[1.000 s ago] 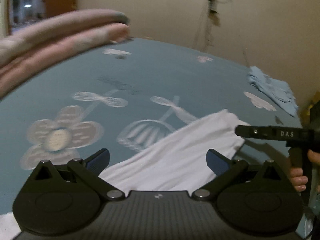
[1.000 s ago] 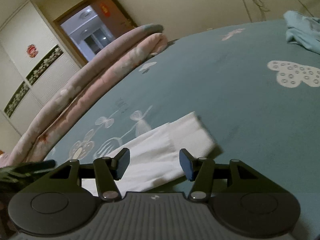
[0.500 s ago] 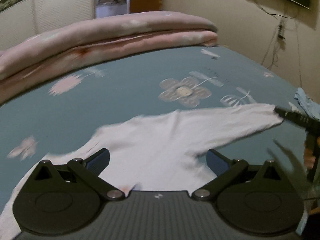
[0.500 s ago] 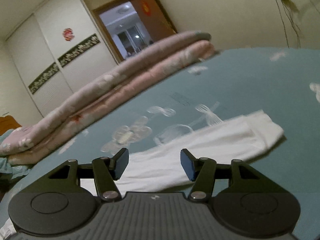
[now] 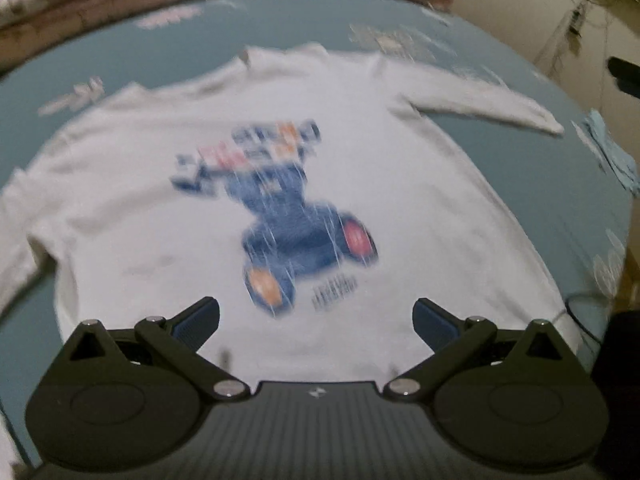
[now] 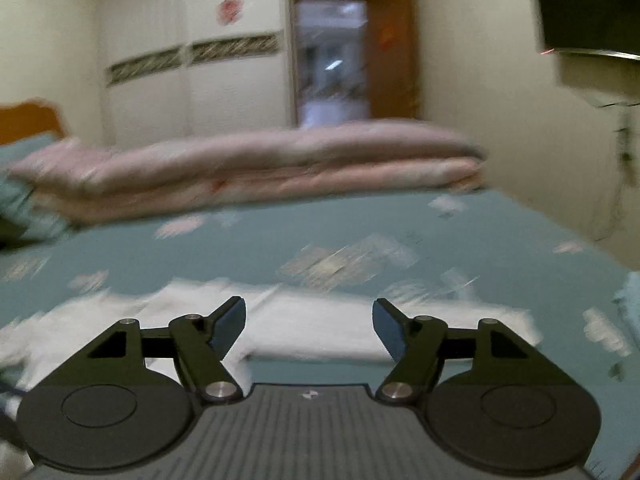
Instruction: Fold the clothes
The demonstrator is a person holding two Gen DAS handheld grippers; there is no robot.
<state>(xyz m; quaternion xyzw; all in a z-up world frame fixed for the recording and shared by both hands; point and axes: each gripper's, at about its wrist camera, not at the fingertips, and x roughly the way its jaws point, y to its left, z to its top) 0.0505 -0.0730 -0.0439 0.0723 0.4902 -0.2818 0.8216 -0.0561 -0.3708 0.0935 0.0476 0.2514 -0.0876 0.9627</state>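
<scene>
The blue bed (image 5: 520, 184) held a pink blanket (image 6: 260, 168) at its far side. A white shirt (image 5: 160, 208) lay flat and face up on the bed. The left tool (image 5: 316, 316) stood wide apart above it, empty. The right tool (image 6: 309, 326) had just been spreading wider, empty too.

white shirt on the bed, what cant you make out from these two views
- Left wrist view: the lettering and print on the white shirt are smeared by motion blur, so unreadable.
- Left wrist view: the shirt's bottom hem is hidden behind the left hand-held gripper.
- Right wrist view: only a blurred strip of shirt shows; the right hand-held gripper covers the rest.
- Light blue garment: cut off at the right edge.
</scene>
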